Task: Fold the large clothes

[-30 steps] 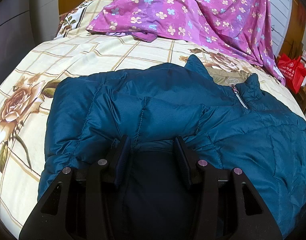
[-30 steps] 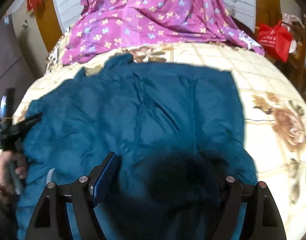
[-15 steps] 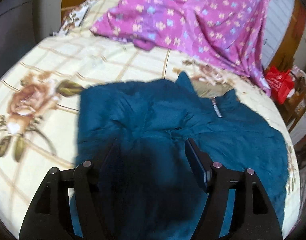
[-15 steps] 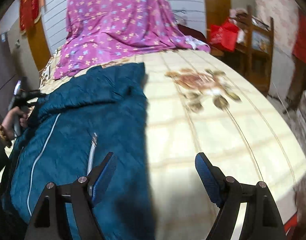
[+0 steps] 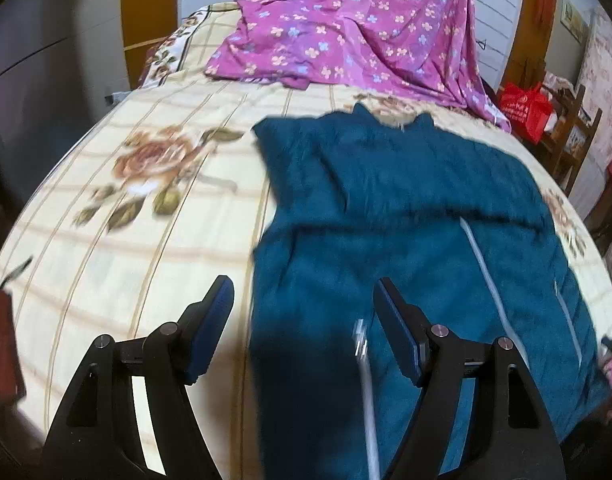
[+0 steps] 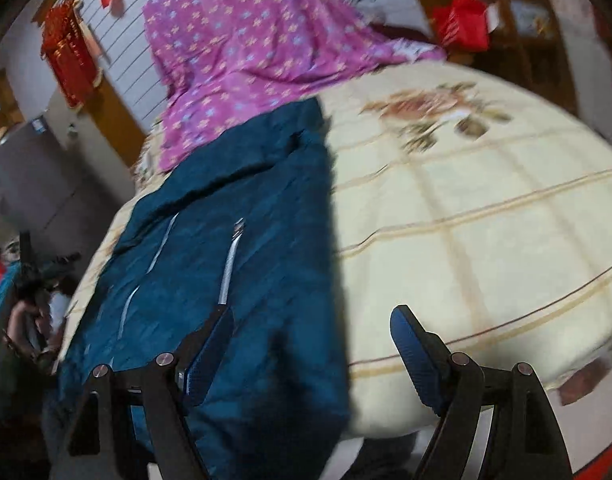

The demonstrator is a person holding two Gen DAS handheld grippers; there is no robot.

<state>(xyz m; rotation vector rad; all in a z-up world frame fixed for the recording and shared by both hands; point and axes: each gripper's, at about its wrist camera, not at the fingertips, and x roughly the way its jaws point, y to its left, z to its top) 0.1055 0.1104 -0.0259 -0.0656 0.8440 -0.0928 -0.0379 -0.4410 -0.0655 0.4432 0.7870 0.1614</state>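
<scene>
A teal quilted puffer jacket [image 5: 406, 208] lies spread on a bed covered by a cream bedspread [image 5: 145, 240] checked with tan lines and printed with roses. Both its sides look turned in toward the middle, so that it forms a long, narrow panel running from the collar [image 5: 390, 116] at the far end down to the near edge of the mattress. White zipper lines [image 6: 229, 264] show along its upper face.

The left gripper [image 5: 303, 320] hangs above the jacket's near left edge, its jaws opening with nothing pressed between the blue pads; one pad [image 5: 209, 320] sits over bare bedspread, the other over teal fabric. The right gripper [image 6: 310, 356] hovers at the jacket's opposite long edge, jaws wide and empty, straddling the line where the cloth meets the bedspread.

With each gripper stationed at one long side near the hem, the pair appear placed to take the bottom corners for a fold toward the collar, though that is a reading of the layout only.

A purple floral sheet [image 5: 358, 24] is draped at the head of the bed, clear of the work. In the right wrist view a hand [image 6: 25, 320] grips the left tool's handle at far left.
</scene>
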